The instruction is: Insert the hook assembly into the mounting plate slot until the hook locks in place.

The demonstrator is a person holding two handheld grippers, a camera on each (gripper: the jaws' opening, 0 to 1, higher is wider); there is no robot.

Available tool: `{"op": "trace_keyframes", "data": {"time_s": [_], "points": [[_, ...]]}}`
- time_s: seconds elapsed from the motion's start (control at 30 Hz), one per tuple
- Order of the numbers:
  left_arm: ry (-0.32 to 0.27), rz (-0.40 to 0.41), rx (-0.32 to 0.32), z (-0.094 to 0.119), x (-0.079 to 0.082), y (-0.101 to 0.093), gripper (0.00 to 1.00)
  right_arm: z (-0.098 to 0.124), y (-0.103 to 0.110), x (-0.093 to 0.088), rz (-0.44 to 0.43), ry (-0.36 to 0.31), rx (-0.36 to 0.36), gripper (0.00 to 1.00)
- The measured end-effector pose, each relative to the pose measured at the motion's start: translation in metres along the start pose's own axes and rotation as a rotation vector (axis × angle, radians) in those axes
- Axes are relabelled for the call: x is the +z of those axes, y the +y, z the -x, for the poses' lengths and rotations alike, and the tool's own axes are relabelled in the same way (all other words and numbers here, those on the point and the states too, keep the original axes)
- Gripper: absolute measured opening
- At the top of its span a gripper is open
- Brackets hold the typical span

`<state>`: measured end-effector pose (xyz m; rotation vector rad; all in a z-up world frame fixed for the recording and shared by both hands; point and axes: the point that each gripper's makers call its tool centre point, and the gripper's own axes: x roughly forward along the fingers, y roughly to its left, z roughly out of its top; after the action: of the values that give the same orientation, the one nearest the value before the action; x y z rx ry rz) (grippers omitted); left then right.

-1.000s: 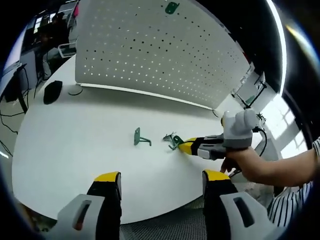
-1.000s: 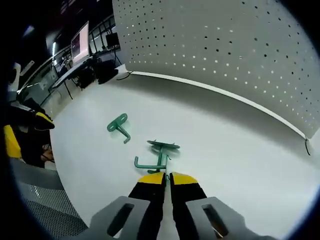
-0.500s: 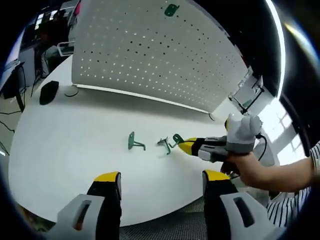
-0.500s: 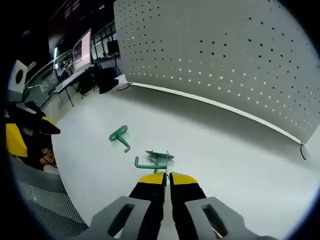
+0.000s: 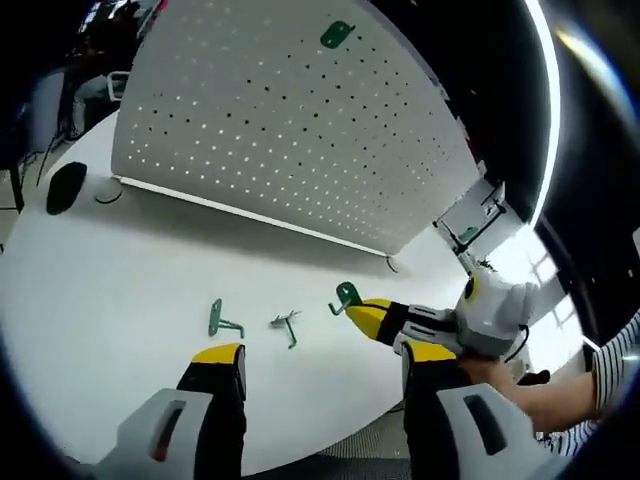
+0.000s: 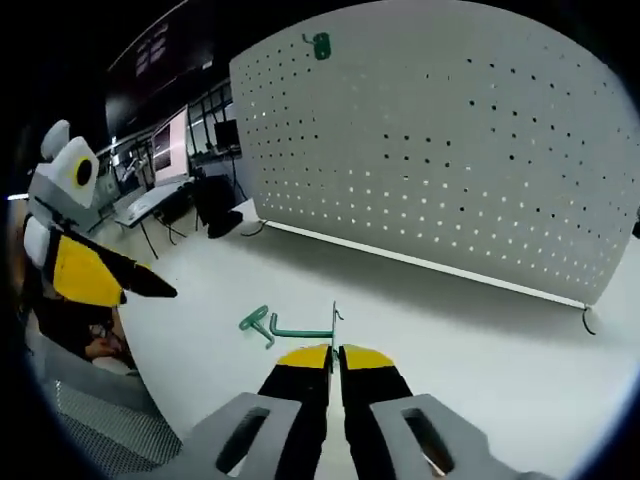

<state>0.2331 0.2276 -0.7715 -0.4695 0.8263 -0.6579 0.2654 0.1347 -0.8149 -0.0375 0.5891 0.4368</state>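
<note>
My right gripper [image 6: 333, 356] is shut on a green hook assembly [image 6: 300, 331], held in the air above the white table [image 6: 470, 330]. In the left gripper view that gripper [image 5: 372, 313] comes in from the right with the hook [image 5: 345, 295] at its tip. A second green hook [image 5: 217, 318] [image 6: 254, 321] lies on the table. Beside it is a small dark shape [image 5: 288, 326]; I cannot tell whether it is a part or a shadow. The white pegboard [image 5: 280, 120] [image 6: 450, 150] stands behind, a green hook [image 5: 337, 35] [image 6: 321, 45] mounted near its top. My left gripper [image 5: 322, 354] is open with nothing in it.
A black mouse [image 5: 65, 186] and a round pad [image 5: 105, 192] lie at the table's far left. Desks with monitors [image 6: 170, 135] stand beyond the table. The table's near edge [image 5: 330, 445] runs just past my left jaws. A person's striped sleeve [image 5: 618, 365] shows at the right.
The right gripper has lifted its hook off the table and raised it toward the pegboard. Both views have tilted up, so more of the pegboard shows.
</note>
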Motion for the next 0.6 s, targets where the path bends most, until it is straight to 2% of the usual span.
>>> {"op": "trace_keyframes", "data": {"time_s": [0.13, 0.2, 0.3, 0.33, 0.5, 0.6], "points": [[0.000, 0.013, -0.038, -0.009, 0.004, -0.012, 0.64, 0.013, 0.012, 0.015, -0.029, -0.064, 0.037, 0.01], [0.000, 0.017, -0.050, -0.010, 0.005, -0.016, 0.63, 0.019, 0.024, 0.025, -0.069, -0.114, 0.099, 0.01], [-0.004, 0.017, -0.068, -0.012, 0.007, -0.023, 0.61, 0.031, 0.027, 0.034, -0.042, -0.141, 0.098, 0.01], [-0.006, 0.019, -0.077, -0.012, 0.008, -0.026, 0.61, 0.036, 0.033, 0.040, -0.077, -0.170, 0.124, 0.01], [-0.017, 0.029, -0.111, -0.015, 0.011, -0.036, 0.56, 0.049, 0.036, 0.051, -0.095, -0.203, 0.131, 0.01], [-0.043, 0.035, -0.147, -0.016, 0.017, -0.045, 0.50, 0.052, 0.037, 0.055, -0.110, -0.216, 0.138, 0.01]]}}
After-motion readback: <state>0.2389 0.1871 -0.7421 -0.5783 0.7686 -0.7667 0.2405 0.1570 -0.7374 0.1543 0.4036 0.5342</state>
